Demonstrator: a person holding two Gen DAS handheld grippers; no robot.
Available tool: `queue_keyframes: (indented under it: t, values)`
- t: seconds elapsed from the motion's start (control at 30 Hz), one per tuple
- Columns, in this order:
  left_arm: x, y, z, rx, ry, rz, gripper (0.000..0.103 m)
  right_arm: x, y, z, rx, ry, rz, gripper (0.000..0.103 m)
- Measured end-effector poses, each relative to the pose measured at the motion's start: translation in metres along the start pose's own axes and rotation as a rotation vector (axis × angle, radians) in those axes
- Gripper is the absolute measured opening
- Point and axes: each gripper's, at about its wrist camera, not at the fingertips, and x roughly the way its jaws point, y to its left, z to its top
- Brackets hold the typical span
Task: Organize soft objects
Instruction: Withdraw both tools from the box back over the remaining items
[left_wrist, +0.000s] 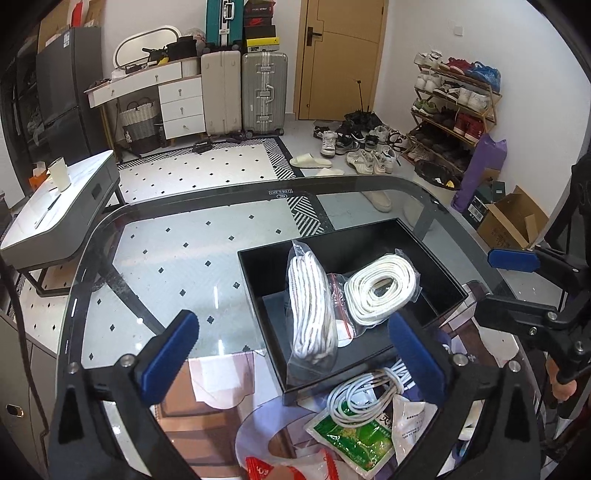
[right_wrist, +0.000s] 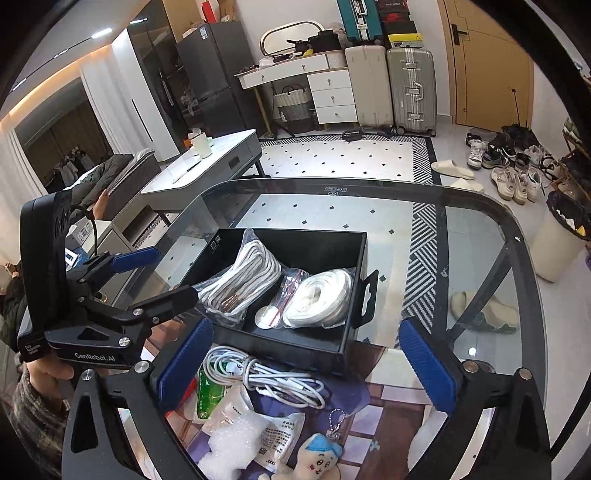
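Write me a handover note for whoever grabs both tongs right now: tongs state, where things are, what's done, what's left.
Left tongs: open, empty, hovering near the box's near edge.
Right tongs: open, empty, over the loose items in front of the box.
Black box on the glass table: holds two bagged white rope bundles, the long one to the left of the coiled one, with a small red-striped bag between them.
Done: those three are in the box.
Left: white cable, green packet, white packet, plush toy, all on the table in front of the box.
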Motion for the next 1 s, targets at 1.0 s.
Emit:
queue_keyframes:
  t: [1.0]
  values:
    - [-0.032,0.013,-0.062,-0.050,-0.019,0.067,0.103,-0.024,-0.017,-0.068,0.087,0.005,-0.065,0.102]
